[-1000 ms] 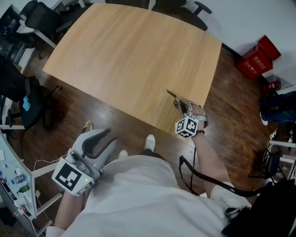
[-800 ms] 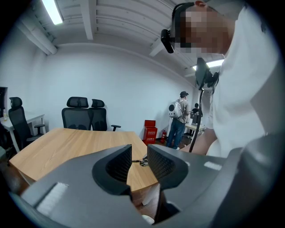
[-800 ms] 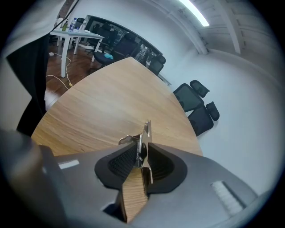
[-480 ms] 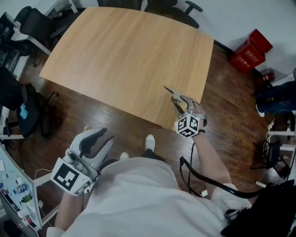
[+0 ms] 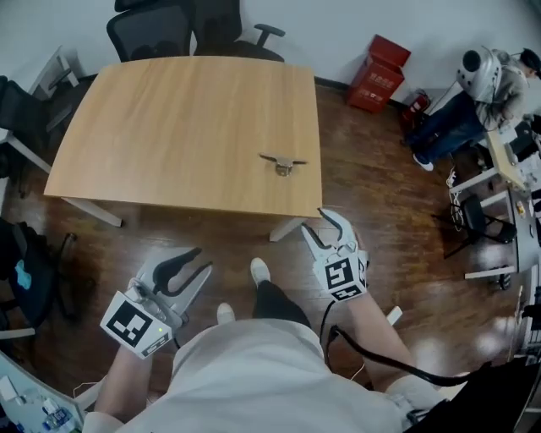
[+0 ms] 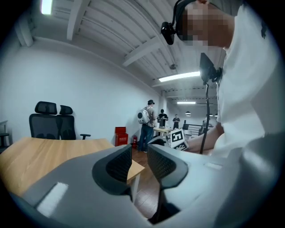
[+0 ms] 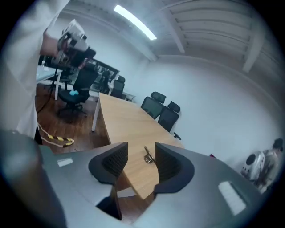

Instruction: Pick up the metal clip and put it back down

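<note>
The metal clip [image 5: 283,163] lies flat on the wooden table [image 5: 169,127], close to its near right corner. My right gripper [image 5: 326,227] hangs over the floor in front of that corner, well clear of the clip. Its jaws are opening, with nothing between them. In the right gripper view the clip [image 7: 148,156] shows through the gap of the right gripper [image 7: 139,163], far ahead on the table [image 7: 124,120]. My left gripper [image 5: 191,264] is open and empty, low at the left over the floor. In its own view the left gripper [image 6: 139,163] faces the table's corner [image 6: 133,168].
Black office chairs [image 5: 194,21] stand behind the table. Red boxes [image 5: 380,72] sit against the far wall. At the right a person with a backpack [image 5: 490,80] is at a white desk [image 5: 516,152]. A dark bag [image 5: 25,271] lies at the left on the wooden floor.
My right gripper was shut on the clip at the table's edge; now it has let go and drawn back off the table. The clip stays on the table. The head view has swung.
</note>
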Available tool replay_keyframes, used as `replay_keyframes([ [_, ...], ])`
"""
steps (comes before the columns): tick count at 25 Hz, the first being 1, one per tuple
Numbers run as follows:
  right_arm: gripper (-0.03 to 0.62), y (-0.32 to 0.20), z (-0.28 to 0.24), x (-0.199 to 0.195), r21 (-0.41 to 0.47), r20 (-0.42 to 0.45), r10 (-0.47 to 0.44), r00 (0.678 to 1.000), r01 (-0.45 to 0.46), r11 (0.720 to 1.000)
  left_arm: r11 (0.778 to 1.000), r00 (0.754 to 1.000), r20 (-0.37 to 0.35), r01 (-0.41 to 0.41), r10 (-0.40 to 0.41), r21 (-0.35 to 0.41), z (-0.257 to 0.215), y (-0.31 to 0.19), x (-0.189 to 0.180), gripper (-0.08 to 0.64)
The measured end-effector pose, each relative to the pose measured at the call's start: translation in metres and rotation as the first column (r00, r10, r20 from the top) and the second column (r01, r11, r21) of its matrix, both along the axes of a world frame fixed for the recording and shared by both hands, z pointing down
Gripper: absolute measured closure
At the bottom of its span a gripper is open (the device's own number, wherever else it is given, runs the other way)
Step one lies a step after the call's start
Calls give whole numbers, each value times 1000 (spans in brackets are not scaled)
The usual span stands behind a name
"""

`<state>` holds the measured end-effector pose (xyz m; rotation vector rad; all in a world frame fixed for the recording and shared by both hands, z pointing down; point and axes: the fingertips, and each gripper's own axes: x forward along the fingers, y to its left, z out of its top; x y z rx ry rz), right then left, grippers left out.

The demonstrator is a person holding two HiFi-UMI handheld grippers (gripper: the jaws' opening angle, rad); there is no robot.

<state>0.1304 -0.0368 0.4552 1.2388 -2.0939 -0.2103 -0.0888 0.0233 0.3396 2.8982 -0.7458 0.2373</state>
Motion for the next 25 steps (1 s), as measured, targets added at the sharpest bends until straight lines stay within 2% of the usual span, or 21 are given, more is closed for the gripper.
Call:
replay_keyframes([
  [4, 402, 78, -37, -4, -8, 108, 84, 991, -84, 996, 996, 996, -7, -91, 91, -10, 15, 23, 5, 453],
  [9, 403, 162, -71, -10, 1, 208, 115, 971, -118, 993, 991, 992, -2, -129, 129, 29, 16, 55, 15, 453],
  [12, 403, 195, -89, -4, 32, 224, 96, 970, -106, 994, 989, 991, 9, -135, 135, 56, 14, 69, 28, 453],
  [16, 410, 247, -103, -15, 46, 258, 71, 964, -86, 995, 992, 992, 58, -119, 116, 42, 12, 101, 28, 453],
  [19, 413, 291, -102, -2, 67, 273, 54, 960, -75, 995, 993, 995, 31, -100, 98, 65, 14, 139, 46, 453],
  [22, 419, 338, -95, 26, 77, 276, 45, 960, -69, 995, 990, 994, 4, -110, 110, 92, 10, 193, 80, 453],
  [25, 423, 372, -91, 41, 60, 283, 29, 959, -48, 997, 991, 994, 6, -114, 114, 76, 6, 239, 103, 453],
])
